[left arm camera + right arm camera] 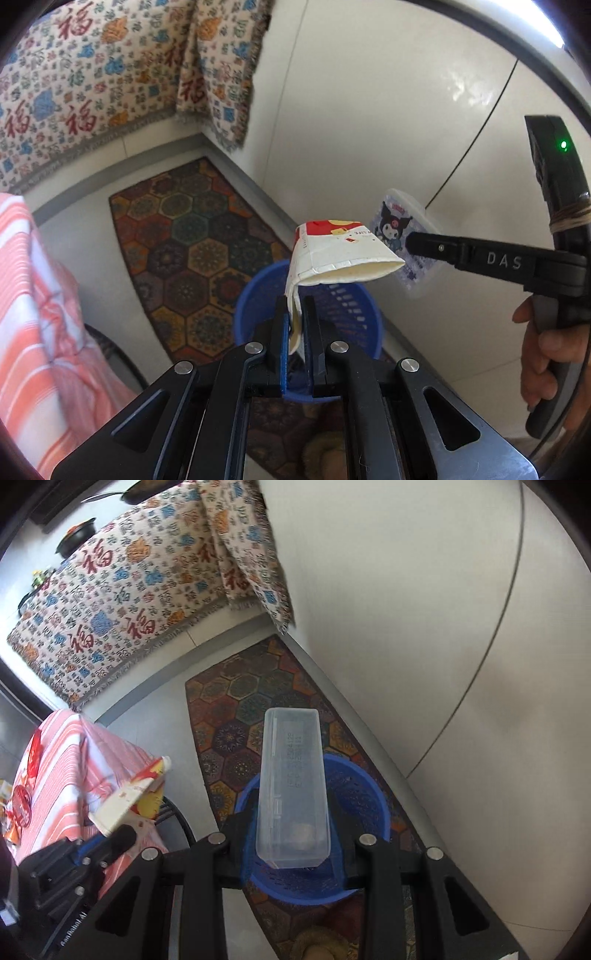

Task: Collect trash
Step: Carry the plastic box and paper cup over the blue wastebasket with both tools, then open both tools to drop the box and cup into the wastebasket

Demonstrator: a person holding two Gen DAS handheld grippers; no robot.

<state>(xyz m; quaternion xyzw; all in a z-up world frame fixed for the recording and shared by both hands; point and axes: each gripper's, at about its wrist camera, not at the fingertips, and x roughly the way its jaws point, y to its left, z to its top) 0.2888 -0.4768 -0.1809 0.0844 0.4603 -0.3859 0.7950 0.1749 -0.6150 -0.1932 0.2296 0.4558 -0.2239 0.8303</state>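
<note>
Two pieces of trash are held up over a blue basket [314, 882] that stands on a patterned rug [236, 709] beside a white cabinet front [406, 627]. Left hand-held gripper [295, 332] has its jaws pressed nearly together, pinching the flattened wall of a crushed paper cup [340, 254]; the cup's squashed rim sticks out to the right, w/ its red-and-white printed side up, above the basket's near rim. Right hand-held gripper [291, 849] is partly spread, clamped on the sides of a clear plastic box [291, 786]; the box points away along the fingers, its far end past the basket's far rim and over the rug. In the left wrist view the box shows a cartoon sticker face [395, 225] and sits just beside the cup's rim; can't tell if they touch. A hand [546, 354] grips the right tool's handle at the frame's right edge.

Room to move: the basket mouth is open below both items. Cabinet front runs close along the basket's right side. Left side is tighter: a bench w/ a striped orange-white cloth [74, 753] has its corner near the rug's edge. Beyond the rug, bare floor, then a hanging patterned cloth [122, 590].
</note>
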